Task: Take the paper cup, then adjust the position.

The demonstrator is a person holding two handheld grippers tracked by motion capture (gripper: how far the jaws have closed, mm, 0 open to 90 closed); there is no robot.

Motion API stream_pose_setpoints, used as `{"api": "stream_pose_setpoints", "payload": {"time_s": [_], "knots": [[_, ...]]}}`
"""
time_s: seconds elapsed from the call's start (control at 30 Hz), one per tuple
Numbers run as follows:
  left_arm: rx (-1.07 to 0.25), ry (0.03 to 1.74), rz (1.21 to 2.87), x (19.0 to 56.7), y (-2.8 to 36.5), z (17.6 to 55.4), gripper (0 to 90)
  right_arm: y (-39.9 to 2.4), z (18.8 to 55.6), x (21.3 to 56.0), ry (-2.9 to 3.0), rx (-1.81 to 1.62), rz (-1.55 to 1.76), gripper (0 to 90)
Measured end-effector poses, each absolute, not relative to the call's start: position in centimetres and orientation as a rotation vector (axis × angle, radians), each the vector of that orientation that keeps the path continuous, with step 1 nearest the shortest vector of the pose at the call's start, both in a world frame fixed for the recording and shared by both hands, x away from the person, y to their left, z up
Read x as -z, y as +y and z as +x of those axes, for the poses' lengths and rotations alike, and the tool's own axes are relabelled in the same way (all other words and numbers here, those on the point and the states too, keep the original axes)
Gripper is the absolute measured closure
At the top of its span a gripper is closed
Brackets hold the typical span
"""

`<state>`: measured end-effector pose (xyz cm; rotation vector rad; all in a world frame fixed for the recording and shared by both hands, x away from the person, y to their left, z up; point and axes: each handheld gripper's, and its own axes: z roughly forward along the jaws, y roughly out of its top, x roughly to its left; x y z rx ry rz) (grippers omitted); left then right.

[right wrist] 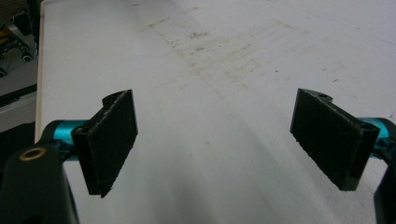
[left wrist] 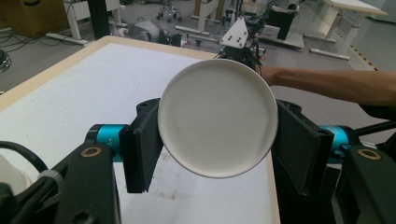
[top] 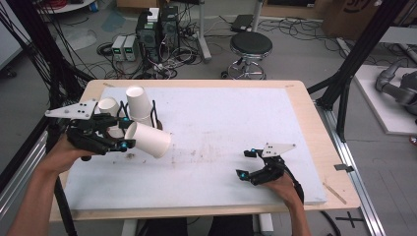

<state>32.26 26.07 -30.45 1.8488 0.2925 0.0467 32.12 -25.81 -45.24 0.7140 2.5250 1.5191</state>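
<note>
White table (top: 221,187) below; my left gripper (top: 129,132) lightly clamps a crushable paper cup (top: 147,139) beside the stack (top: 138,104); my right gripper (top: 246,163) gapes empty.

Held paper cup (left wrist: 217,116) faces the left gripper view bottom-first, so its sides and mouth are out of sight, and it covers most of the right gripper (left wrist: 240,42) behind it. In the high view, the left gripper (top: 115,132) overlaps the two other cups (top: 125,105) and their dark holder (top: 156,120), so what that holder actually is, can't tell. The person's forearms get cut off at the bottom edge.
</note>
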Motion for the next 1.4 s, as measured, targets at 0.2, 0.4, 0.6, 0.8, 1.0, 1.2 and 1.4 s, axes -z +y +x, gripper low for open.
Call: {"api": "stream_pose_setpoints", "payload": {"time_s": [0.2,0.4,0.6,0.8,1.0,1.2,1.4], "knots": [[-0.041,0.294,1.86,31.4,25.8,32.7,36.1,-25.8,32.1,45.2,2.525,-1.515,0.716,15.3],[-0.043,0.296,1.87,31.9,25.5,32.8,36.1,-25.8,32.1,45.2,2.524,-1.513,0.717,15.4],[-0.043,0.31,1.872,32.5,25.5,33.0,36.1,-25.7,31.8,45.2,2.509,-1.503,0.686,15.3],[-0.044,0.307,1.885,32.9,25.2,33.1,36.1,-25.9,31.8,45.2,2.504,-1.528,0.683,15.3],[-0.04,0.305,1.885,33.0,25.0,33.2,36.0,-25.9,31.9,45.2,2.513,-1.536,0.683,15.3],[-0.045,0.3,1.879,33.0,25.0,33.2,36.0,-25.8,31.9,45.2,2.519,-1.526,0.68,15.3],[-0.067,0.272,1.888,32.8,24.7,32.6,36.0,-25.9,31.9,45.2,2.507,-1.54,0.699,15.3]]}}
